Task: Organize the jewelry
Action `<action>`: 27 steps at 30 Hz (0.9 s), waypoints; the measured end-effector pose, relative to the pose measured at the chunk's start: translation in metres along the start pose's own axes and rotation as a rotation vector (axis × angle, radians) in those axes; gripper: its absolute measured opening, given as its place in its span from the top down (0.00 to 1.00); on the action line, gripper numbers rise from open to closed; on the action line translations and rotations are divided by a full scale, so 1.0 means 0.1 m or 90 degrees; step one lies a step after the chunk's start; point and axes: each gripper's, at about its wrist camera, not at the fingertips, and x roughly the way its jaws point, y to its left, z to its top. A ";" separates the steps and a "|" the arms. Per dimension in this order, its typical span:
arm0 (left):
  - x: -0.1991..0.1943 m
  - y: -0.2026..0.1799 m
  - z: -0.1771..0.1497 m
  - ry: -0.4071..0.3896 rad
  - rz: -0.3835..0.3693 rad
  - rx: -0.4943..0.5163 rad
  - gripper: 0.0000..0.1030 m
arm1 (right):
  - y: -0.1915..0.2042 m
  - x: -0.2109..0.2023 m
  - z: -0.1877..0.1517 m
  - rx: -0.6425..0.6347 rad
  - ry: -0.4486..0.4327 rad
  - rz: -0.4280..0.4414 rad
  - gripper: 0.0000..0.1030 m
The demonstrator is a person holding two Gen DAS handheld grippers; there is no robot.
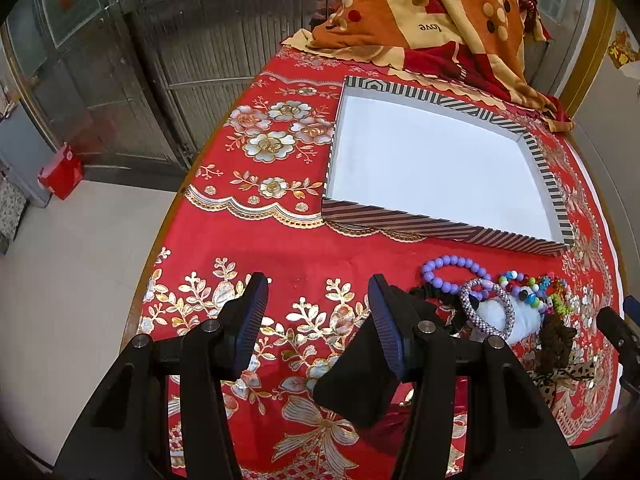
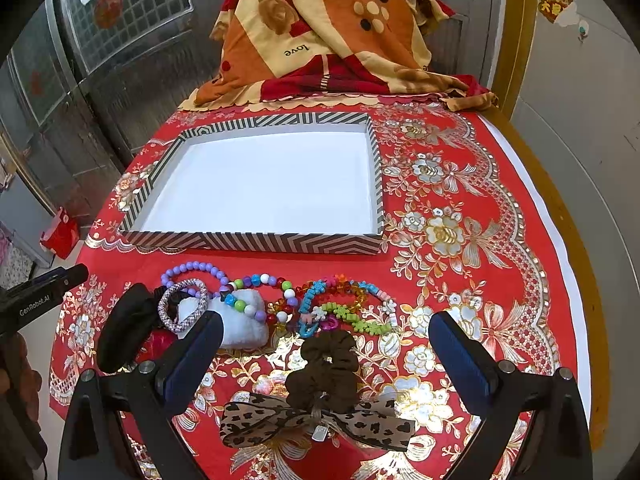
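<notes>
A shallow striped box [image 2: 256, 243] with a bare white floor stands on the red tablecloth; it also shows in the left wrist view [image 1: 440, 232]. In front of it lie a purple bead bracelet [image 2: 192, 269], a woven ring bracelet [image 2: 182, 306], colourful bead bracelets [image 2: 340, 304], a white fluffy piece [image 2: 244, 328], a brown scrunchie [image 2: 324, 364] and a leopard bow [image 2: 316, 420]. My right gripper [image 2: 326, 344] is open over the scrunchie. My left gripper [image 1: 318, 304] is open above bare cloth, left of the purple bracelet [image 1: 452, 272].
A folded orange and red blanket [image 2: 328, 28] lies at the table's far end. A black scrunchie [image 2: 124, 328] lies at the pile's left. The table edge [image 1: 160, 240] drops to the floor on the left, with a red bag [image 1: 60, 170] below.
</notes>
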 end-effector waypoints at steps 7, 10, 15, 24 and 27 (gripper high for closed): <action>0.01 0.01 0.01 0.002 -0.004 -0.002 0.50 | -0.01 0.02 -0.01 -0.004 0.002 0.003 0.01; 0.01 0.01 0.01 0.002 -0.004 -0.001 0.50 | -0.02 0.02 -0.01 -0.004 0.002 0.009 0.01; 0.00 -0.01 0.01 0.001 -0.006 0.000 0.50 | -0.03 0.01 -0.02 -0.004 0.002 0.009 0.01; -0.02 0.01 0.01 0.010 -0.009 -0.002 0.50 | -0.02 0.01 -0.02 -0.004 0.005 0.010 0.01; -0.03 0.04 0.02 0.010 -0.013 -0.004 0.50 | -0.03 0.01 -0.02 -0.004 0.006 0.010 0.01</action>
